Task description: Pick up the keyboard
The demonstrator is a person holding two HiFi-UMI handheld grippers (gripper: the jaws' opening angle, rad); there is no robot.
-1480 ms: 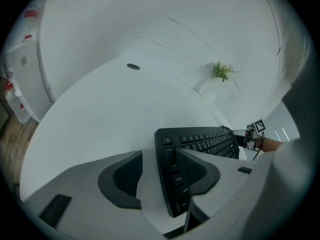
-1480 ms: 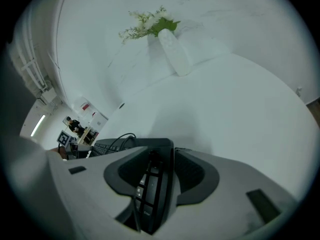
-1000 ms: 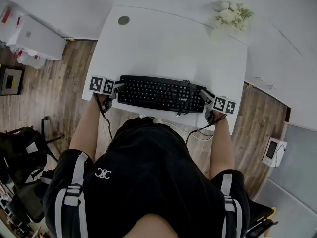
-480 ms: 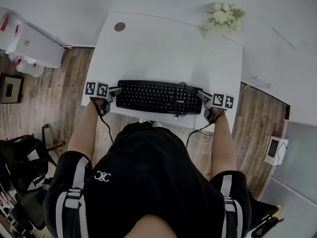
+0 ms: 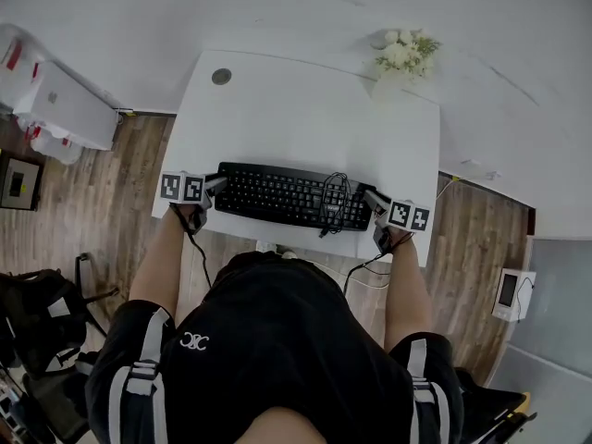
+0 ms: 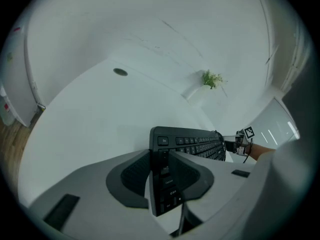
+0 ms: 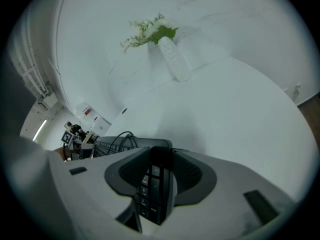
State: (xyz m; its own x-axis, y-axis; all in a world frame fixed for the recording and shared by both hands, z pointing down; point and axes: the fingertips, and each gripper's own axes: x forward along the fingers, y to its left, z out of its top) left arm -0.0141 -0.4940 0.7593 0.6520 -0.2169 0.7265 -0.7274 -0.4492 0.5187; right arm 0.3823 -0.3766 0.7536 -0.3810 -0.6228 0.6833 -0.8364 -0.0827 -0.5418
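Keyboard (image 5: 289, 196): black, full-size, lying lengthwise over the front part of the white table (image 5: 277, 109), parallel to its near edge. I note a grip at both ends. My left hand-held gripper (image 5: 215, 185) has its jaws closed onto the left end; in the left gripper view the dark pads press the key rows from either side, with the keyboard's corner standing out beyond them. My right hand-held gripper (image 5: 370, 198) is clamped the same way on the right end, where the number-pad keys show between its pads. Both point downward at a slant toward the table.

A loose black cable (image 5: 335, 192) is coiled on top of the keys toward the right end, and a strand of it trails off the front edge. I cannot tell from these views whether the keyboard's underside is clear of the table.

Other items recorded: a white vase of flowers (image 5: 404, 54) at the far right corner of the table, a round grommet (image 5: 221, 77) near the far left corner, and wood flooring (image 5: 92, 174) on either side.
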